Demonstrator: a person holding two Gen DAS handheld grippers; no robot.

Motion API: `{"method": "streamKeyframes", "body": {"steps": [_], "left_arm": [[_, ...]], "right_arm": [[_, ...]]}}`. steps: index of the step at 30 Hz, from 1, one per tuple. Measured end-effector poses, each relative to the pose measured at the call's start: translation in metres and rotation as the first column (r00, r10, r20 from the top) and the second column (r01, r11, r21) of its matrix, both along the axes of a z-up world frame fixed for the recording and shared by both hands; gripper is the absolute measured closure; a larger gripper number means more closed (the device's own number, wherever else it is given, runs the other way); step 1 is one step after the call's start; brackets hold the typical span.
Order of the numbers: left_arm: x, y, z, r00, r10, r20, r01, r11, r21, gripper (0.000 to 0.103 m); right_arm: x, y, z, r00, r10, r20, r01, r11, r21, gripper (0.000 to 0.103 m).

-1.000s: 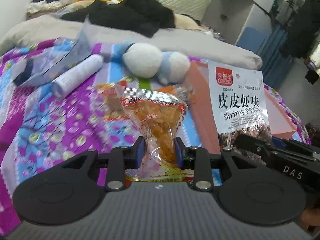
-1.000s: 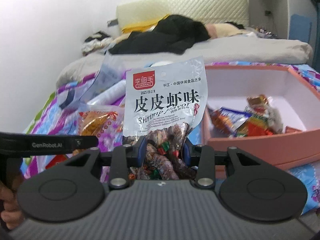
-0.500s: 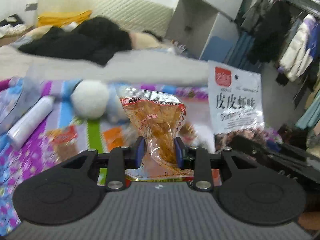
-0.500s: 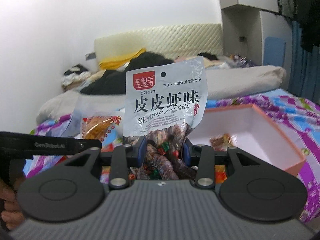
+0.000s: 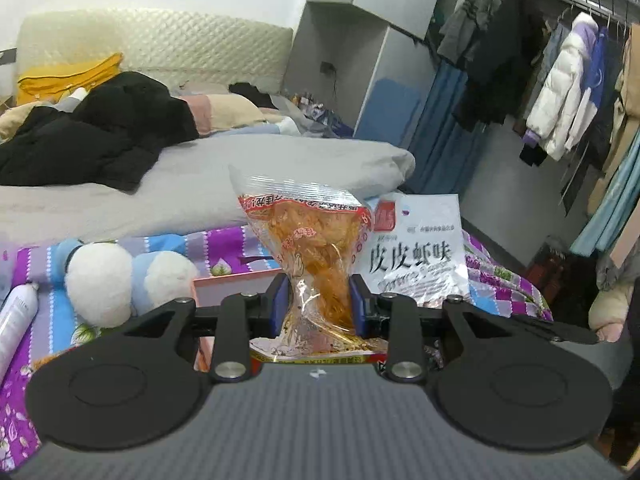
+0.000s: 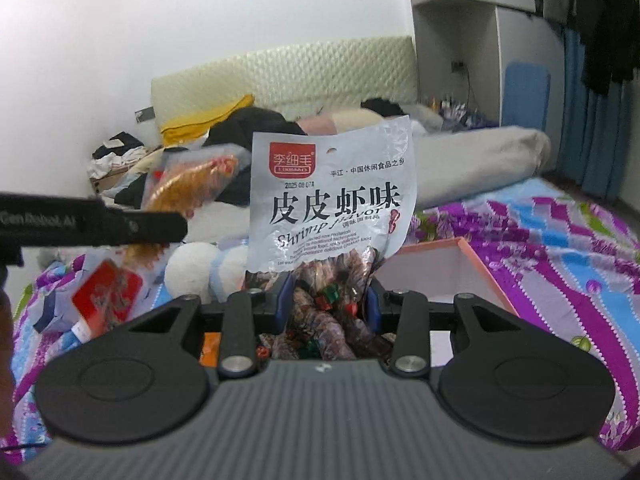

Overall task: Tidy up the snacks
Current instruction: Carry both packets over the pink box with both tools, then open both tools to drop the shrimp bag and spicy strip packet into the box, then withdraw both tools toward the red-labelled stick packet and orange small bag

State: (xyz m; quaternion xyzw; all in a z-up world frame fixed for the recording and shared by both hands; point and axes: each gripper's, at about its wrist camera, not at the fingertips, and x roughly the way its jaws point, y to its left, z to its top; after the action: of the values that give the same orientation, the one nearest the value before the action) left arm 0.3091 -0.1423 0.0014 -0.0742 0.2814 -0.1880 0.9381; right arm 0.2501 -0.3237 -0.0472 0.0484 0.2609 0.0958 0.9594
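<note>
Up close, my left gripper [image 5: 318, 306] pinched the orange snack bag [image 5: 316, 248] at its waist, long axis upright. My right gripper [image 6: 328, 306] clamped the shrimp bag [image 6: 330, 200] likewise. Both packets stood lifted above the bedspread [image 6: 560, 240]. Beyond, lower right of centre, the pink box [image 6: 480, 264] lay nearer my right hand, I judged.

Black clothes [image 5: 92, 136] heaped on grey bedding [image 5: 208, 184], plush toy [image 5: 120, 276], hanging coats [image 5: 560, 88], possibly a white bottle [image 5: 16, 320]
</note>
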Motion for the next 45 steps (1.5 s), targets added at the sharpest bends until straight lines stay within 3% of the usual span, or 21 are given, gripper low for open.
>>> {"method": "streamKeyframes", "body": {"steps": [4, 10, 14, 16, 17, 18, 25, 27, 31, 45], "left_arm": [[0.031, -0.021, -0.010, 0.998, -0.024, -0.051, 0.025, 0.999, 0.025, 0.066], [0.062, -0.036, -0.050, 0.988, -0.011, -0.156, 0.021, 0.998, 0.061, 0.066], [0.072, -0.034, -0.072, 0.976, -0.008, -0.220, 0.018, 0.999, 0.041, 0.064], [0.075, -0.032, -0.078, 0.971, -0.007, -0.240, 0.018, 0.999, 0.042, 0.047], [0.076, -0.031, -0.080, 0.969, -0.003, -0.247, 0.015, 0.999, 0.047, 0.037], [0.076, -0.031, -0.082, 0.970, 0.000, -0.243, 0.012, 0.999, 0.049, 0.037], [0.063, -0.026, -0.064, 0.980, -0.002, -0.199, 0.010, 0.999, 0.039, 0.036], [0.055, -0.024, -0.053, 0.985, -0.001, -0.172, 0.009, 0.999, 0.046, 0.031], [0.039, -0.015, -0.035, 0.993, 0.001, -0.115, 0.003, 0.999, 0.043, 0.030], [-0.013, 0.045, 0.004, 0.998, 0.067, -0.004, -0.067, 0.998, -0.004, 0.030]], "right_arm": [[0.022, -0.014, -0.012, 0.997, -0.033, -0.073, 0.031, 0.999, -0.024, 0.063], [0.042, -0.028, -0.042, 0.979, -0.064, -0.193, 0.054, 0.997, -0.057, 0.062], [0.047, -0.036, -0.065, 0.957, -0.096, -0.273, 0.074, 0.993, -0.087, 0.058], [0.045, -0.039, -0.072, 0.951, -0.106, -0.289, 0.083, 0.992, -0.091, 0.041], [0.044, -0.040, -0.074, 0.950, -0.115, -0.289, 0.093, 0.992, -0.090, 0.027], [0.042, -0.041, -0.075, 0.951, -0.122, -0.284, 0.102, 0.991, -0.085, 0.025], [0.038, -0.040, -0.063, 0.962, -0.108, -0.252, 0.095, 0.994, -0.060, 0.025], [0.040, -0.042, -0.060, 0.966, -0.103, -0.238, 0.092, 0.994, -0.056, 0.025], [0.032, -0.029, -0.045, 0.978, -0.125, -0.168, 0.104, 0.986, -0.127, 0.025], [0.002, 0.009, 0.004, 0.999, -0.037, -0.027, 0.036, 0.998, -0.056, 0.025]]}}
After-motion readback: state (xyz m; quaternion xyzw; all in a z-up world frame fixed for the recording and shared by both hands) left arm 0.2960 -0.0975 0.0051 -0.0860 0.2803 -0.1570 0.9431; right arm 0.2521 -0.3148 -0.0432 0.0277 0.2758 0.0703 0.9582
